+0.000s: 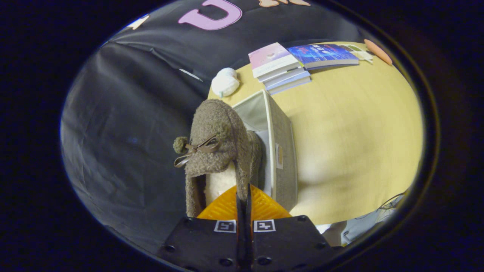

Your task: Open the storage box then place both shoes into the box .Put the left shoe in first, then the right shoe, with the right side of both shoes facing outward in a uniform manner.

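The hand-held gripper point(244, 194) is tilted and raised above the worktop point(351, 124), its fingers pressed almost together, pinching the heel rim of a fuzzy brown shoe point(217, 143). The shoe hangs just ahead of the fingers, toe pointing away, bow and pompom on top. It sits over the open box point(281, 151), whose fabric wall stands just beside it. Beyond lie stacked books point(281, 68) and a white bundle point(225, 82).

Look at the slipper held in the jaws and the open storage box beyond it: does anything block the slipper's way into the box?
Nothing visible does. The gripper has its jaws shut on the slipper's rim, and the slipper hangs right at the open box, overlapping its opening. The books and white bundle lie farther back on the table.
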Tool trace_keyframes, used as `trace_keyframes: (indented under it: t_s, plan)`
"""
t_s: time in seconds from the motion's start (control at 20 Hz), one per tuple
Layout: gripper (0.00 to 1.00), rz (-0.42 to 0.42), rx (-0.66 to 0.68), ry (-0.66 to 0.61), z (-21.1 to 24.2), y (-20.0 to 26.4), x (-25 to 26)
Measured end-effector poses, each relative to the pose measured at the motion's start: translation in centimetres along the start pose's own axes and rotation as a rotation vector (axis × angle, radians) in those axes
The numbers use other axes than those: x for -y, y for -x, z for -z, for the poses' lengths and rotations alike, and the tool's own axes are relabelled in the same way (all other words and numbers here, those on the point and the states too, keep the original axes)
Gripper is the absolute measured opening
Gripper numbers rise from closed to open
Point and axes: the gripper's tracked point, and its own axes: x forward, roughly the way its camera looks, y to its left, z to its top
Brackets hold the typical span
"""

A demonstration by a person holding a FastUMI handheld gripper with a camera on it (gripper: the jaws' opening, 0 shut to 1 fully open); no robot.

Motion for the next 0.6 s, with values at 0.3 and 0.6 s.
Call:
trace_keyframes:
  t_s: [0.3,0.6]
  plan:
    - [0.03,0.094,0.0,-0.028,-0.3,-2.3,1.1]
    - [0.03,0.265,0.013,0.027,0.0,-4.5,1.6]
